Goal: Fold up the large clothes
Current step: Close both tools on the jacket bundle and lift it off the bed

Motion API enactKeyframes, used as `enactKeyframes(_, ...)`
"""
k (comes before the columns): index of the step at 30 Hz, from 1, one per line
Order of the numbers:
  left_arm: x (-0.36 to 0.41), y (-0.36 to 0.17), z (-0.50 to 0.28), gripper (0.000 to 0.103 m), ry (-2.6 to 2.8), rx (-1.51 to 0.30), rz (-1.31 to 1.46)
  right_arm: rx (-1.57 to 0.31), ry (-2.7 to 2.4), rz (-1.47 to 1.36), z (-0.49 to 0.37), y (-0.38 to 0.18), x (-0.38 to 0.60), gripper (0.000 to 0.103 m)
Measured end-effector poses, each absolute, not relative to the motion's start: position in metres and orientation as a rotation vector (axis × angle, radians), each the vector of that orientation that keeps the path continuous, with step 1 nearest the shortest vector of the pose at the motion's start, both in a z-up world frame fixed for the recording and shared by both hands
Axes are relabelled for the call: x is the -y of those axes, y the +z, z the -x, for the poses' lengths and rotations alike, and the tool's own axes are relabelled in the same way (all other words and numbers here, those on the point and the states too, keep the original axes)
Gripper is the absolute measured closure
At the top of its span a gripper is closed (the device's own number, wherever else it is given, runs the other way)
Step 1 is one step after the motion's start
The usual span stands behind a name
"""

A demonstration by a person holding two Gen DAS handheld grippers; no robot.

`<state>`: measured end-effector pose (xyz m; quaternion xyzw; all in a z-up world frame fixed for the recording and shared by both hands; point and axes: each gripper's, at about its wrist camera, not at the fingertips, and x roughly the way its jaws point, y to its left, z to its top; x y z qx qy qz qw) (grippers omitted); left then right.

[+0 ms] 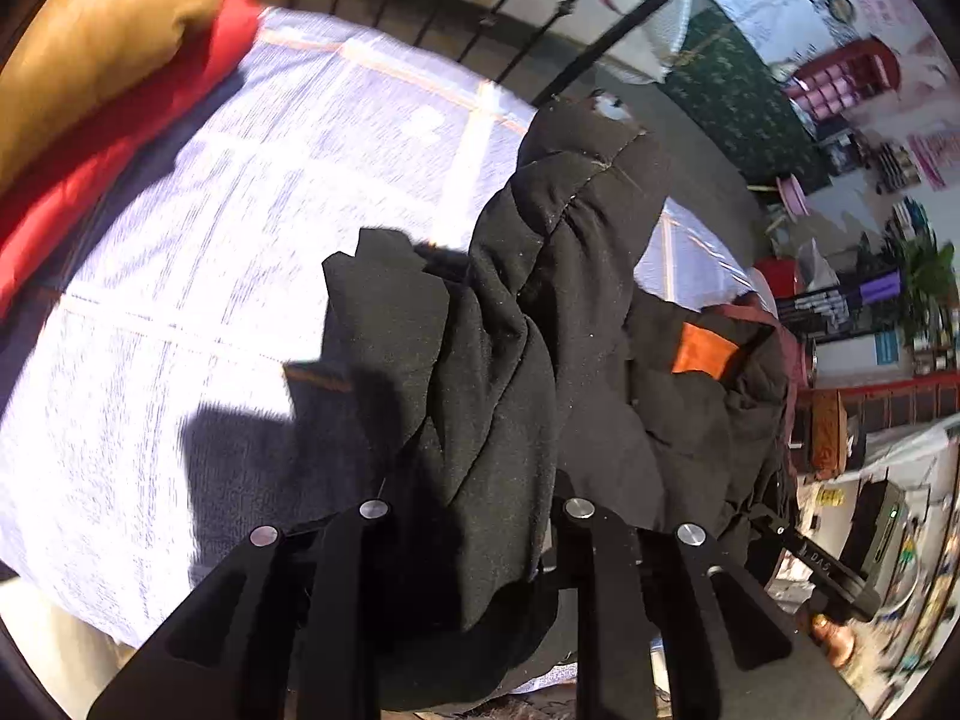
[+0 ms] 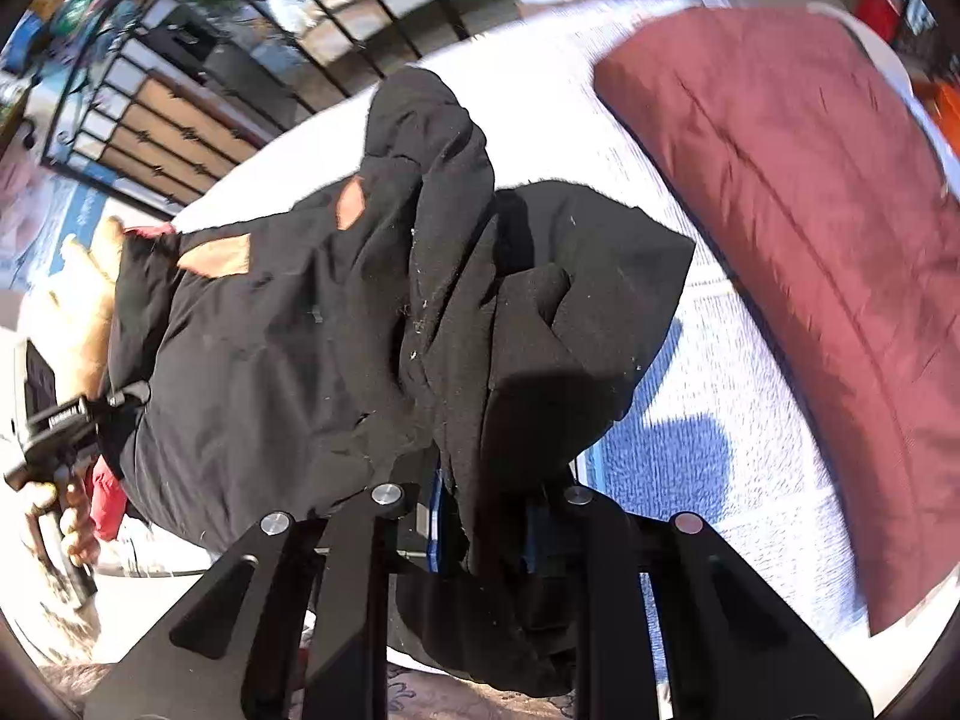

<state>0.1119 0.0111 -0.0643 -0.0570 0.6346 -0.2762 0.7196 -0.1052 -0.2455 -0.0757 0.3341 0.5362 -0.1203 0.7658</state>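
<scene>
A large black garment (image 1: 528, 324) with orange patches hangs bunched between both grippers above a white bed (image 1: 240, 210). My left gripper (image 1: 480, 516) is shut on a thick fold of it; the cloth hides the fingertips. The garment (image 2: 336, 330) also fills the right wrist view, draped over my right gripper (image 2: 480, 498), which is shut on another fold. The other gripper, held by a hand (image 2: 54, 420), shows at the left edge of the right wrist view, against the garment's far side.
A dark red quilt (image 2: 810, 228) lies on the bed at the right. A tan pillow (image 1: 108, 42) and a red cover (image 1: 120, 144) lie at the bed's far left. A black metal bed frame (image 1: 540, 18) stands behind. Cluttered shelves (image 1: 852, 78) fill the room beyond.
</scene>
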Motion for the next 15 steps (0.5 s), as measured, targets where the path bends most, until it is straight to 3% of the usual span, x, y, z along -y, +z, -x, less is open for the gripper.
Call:
enactKeyframes(7,0.061,0.006,-0.111,0.082,-0.808,-1.264,-0.003,-0.992,-0.247,-0.67,0.127,0.003,0.272,0.086)
enactKeyframes(15,0.254,0.061,-0.094,0.082,-1.187,-1.1,-0.177,-0.734,-0.545,-0.708,0.228,0.076,0.363,0.086)
